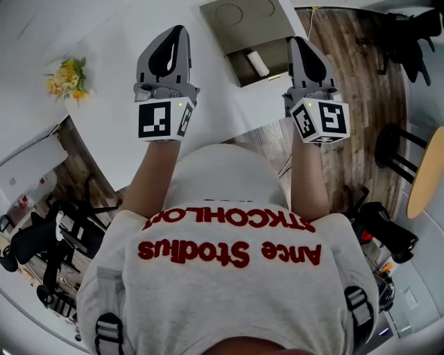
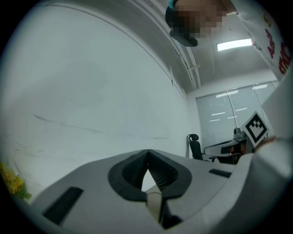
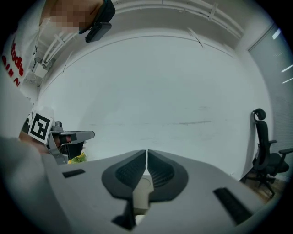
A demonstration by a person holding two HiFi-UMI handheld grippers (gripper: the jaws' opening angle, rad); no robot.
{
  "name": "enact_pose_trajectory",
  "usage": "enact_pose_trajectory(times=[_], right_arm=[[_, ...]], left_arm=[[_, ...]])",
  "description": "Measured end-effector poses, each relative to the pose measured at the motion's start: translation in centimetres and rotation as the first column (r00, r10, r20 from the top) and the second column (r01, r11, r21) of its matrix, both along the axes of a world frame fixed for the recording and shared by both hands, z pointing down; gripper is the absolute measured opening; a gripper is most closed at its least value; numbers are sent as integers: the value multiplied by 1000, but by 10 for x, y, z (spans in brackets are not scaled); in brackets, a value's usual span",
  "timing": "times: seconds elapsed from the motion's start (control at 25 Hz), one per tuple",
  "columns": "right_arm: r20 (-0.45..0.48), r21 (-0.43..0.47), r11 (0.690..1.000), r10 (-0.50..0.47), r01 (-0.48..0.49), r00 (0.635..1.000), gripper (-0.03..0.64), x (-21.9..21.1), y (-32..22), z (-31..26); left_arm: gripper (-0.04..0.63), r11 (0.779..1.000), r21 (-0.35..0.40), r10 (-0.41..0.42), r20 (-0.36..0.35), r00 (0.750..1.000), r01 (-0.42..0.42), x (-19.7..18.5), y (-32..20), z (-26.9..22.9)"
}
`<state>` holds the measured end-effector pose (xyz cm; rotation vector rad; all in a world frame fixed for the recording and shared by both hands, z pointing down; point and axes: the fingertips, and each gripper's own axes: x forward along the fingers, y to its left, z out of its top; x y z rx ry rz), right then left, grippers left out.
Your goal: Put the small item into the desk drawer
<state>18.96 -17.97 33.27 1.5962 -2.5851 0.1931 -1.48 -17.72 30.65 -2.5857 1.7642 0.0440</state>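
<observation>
1. Small white item (image 1: pixel 258 64), a short roll, lies inside the open drawer (image 1: pixel 239 69) of a tan drawer unit (image 1: pixel 243 17) by the white worktop's (image 1: pixel 118 41) far edge.
2. Whether that unit stands on the worktop or against it is hard to tell from here.
3. Left gripper (image 1: pixel 173 35) hangs above the worktop, its jaws pressed together at the tips with nothing between them, as the left gripper view (image 2: pixel 147 153) shows.
4. Right gripper (image 1: pixel 302 45) hangs just beside the drawer, apart from the item; its jaws are closed to a thin slit and empty (image 3: pixel 146 153).
5. Yellow flowers (image 1: pixel 67 78) sit near the worktop's left edge.
</observation>
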Motion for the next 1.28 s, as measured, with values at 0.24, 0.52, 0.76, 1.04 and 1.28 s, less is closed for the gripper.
enact_pose_trajectory(times=[0.24,0.52,0.76,1.04,1.28], right_arm=[[-9,34,998,-55,55,998,12,-22,6,-17],[4,72,987,-144,143,990,12,-64,6,-35],[15,93,968,-236,234,972,12,-110,11,-43],[29,115,925,-367,362,930,11,-170,17,-51],[40,139,879,-466,457,884,11,-219,24,-59]], left_arm=[[8,999,28,-35,0,999,35,-14,11,-11],[8,991,44,-126,9,992,126,-52,29,-18],[8,969,66,-239,25,971,237,-100,52,-25],[8,920,87,-387,43,921,383,-163,86,-35],[8,871,89,-488,43,872,484,-206,117,-40]])
